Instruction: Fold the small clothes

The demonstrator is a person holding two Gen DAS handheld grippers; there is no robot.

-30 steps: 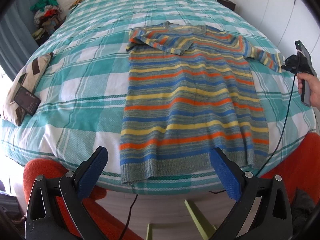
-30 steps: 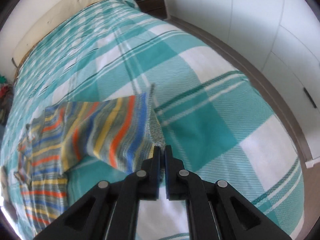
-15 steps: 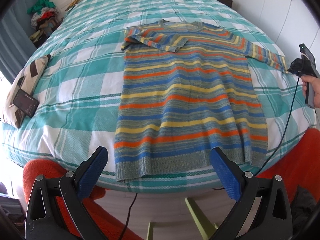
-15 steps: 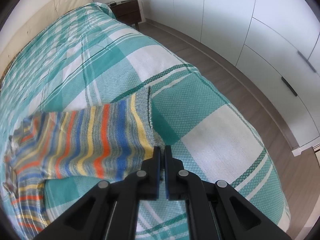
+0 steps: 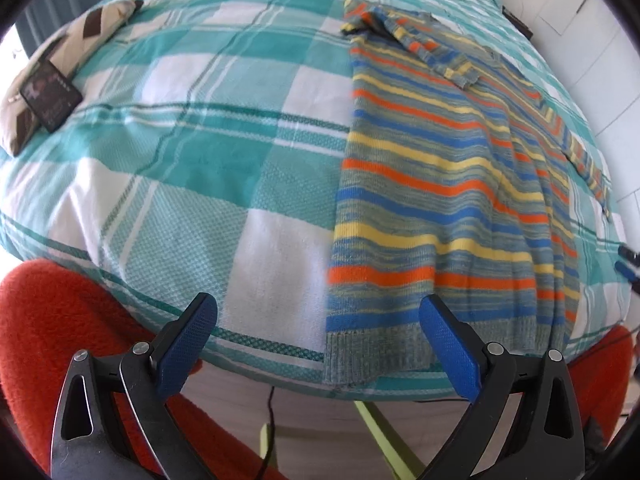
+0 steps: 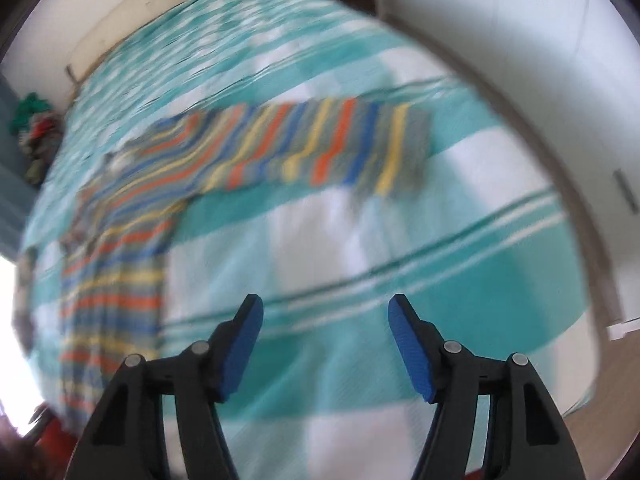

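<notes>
A striped knit sweater (image 5: 448, 184) in orange, blue, yellow and grey lies flat on the teal checked bed (image 5: 208, 184). One sleeve (image 5: 424, 48) is folded across its chest. The other sleeve (image 6: 320, 144) lies stretched out sideways on the cover. My left gripper (image 5: 316, 316) hangs open over the bed's front edge, and the hem's left corner (image 5: 340, 356) shows between its fingers without touching them. My right gripper (image 6: 326, 308) is opening with nothing between its jaws, well back from the sleeve's cuff (image 6: 416, 140). The right wrist view is blurred.
A patterned pillow (image 5: 92, 28) with a dark flat device (image 5: 50, 96) lies at the bed's left side. Red upholstery (image 5: 60, 320) and a cable (image 5: 272, 400) sit below the front edge. White cupboard doors (image 6: 560, 80) line the right wall; a clothes pile (image 6: 36, 132) is at the far left.
The right gripper has let go of the sleeve cuff, opened and drawn back; the sleeve now lies outstretched. The left gripper has moved left and lower, toward the hem's left corner.
</notes>
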